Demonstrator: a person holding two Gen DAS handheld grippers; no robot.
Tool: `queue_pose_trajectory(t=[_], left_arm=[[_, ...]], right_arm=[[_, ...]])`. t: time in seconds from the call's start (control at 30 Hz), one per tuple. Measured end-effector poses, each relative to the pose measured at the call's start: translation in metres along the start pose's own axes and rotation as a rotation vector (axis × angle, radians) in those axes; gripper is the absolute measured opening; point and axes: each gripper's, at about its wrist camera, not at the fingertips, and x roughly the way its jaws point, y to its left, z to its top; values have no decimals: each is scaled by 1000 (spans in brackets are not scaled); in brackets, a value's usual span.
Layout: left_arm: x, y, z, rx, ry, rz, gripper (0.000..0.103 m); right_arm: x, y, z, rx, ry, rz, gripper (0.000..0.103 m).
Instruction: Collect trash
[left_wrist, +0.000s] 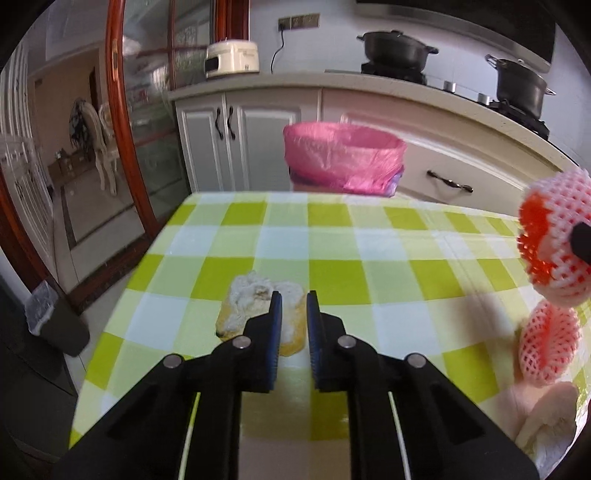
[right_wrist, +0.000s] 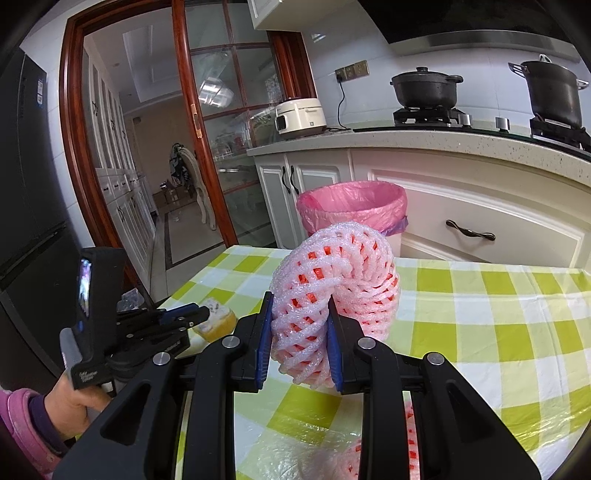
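Observation:
My right gripper (right_wrist: 300, 317) is shut on a pink foam fruit net (right_wrist: 332, 280) and holds it above the green checked table (right_wrist: 480, 332). The net also shows at the right edge of the left wrist view (left_wrist: 554, 236). My left gripper (left_wrist: 294, 301) is slightly open, its fingers on either side of a yellow and white fruit peel (left_wrist: 255, 306) lying on the table; it does not grip it. The peel also shows in the right wrist view (right_wrist: 218, 317). A trash bin with a pink bag (left_wrist: 343, 158) stands beyond the table's far edge.
A second pink foam net (left_wrist: 546, 343) and pale peel pieces (left_wrist: 546, 421) lie at the table's right. White kitchen cabinets (left_wrist: 443, 162) with pots on a stove stand behind the bin. A glass sliding door (left_wrist: 147, 129) is at the left.

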Motion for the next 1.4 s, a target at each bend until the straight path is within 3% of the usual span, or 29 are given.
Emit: queue_pose_trajectory(t=[0.07, 0.1, 0.17, 0.2, 0.53, 0.57, 0.8, 0.87, 0.93, 1.03, 1.07, 1.13, 1.4], left_arm=[[-2, 2, -1, -18, 4, -1, 20], [-2, 4, -2, -28, 11, 0, 30], [-4, 12, -3, -65, 12, -5, 67], [-4, 16, -3, -87, 11, 6, 70], [61, 17, 6, -53, 157, 39, 72], [61, 17, 5, -47, 154, 39, 63], [47, 12, -1, -6, 117, 13, 42], [34, 8, -1, 15, 90, -3, 21], [25, 1, 1, 36, 75, -6, 21], [15, 4, 1, -10, 79, -46, 29], [12, 7, 1, -36, 78, -50, 46], [5, 13, -1, -67, 70, -51, 65], [20, 22, -9, -106, 134, -53, 71]], right_arm=[[-3, -4, 2, 6, -6, 6, 26], [-6, -4, 2, 8, -12, 10, 26], [-9, -7, 2, 7, -18, 16, 26], [-10, -8, 1, 6, -20, 18, 26], [-5, -26, 5, 46, -24, 4, 26], [-4, -27, 6, 46, -23, 3, 26], [-9, -24, 8, 43, -35, 12, 26], [-13, -23, 7, 41, -38, 15, 26], [-18, -21, 6, 38, -44, 19, 26], [-27, -20, 7, 36, -61, 22, 26], [-31, -20, 8, 34, -67, 23, 26], [-35, -20, 9, 31, -77, 25, 26], [-28, -28, 7, 50, -63, 36, 27]])
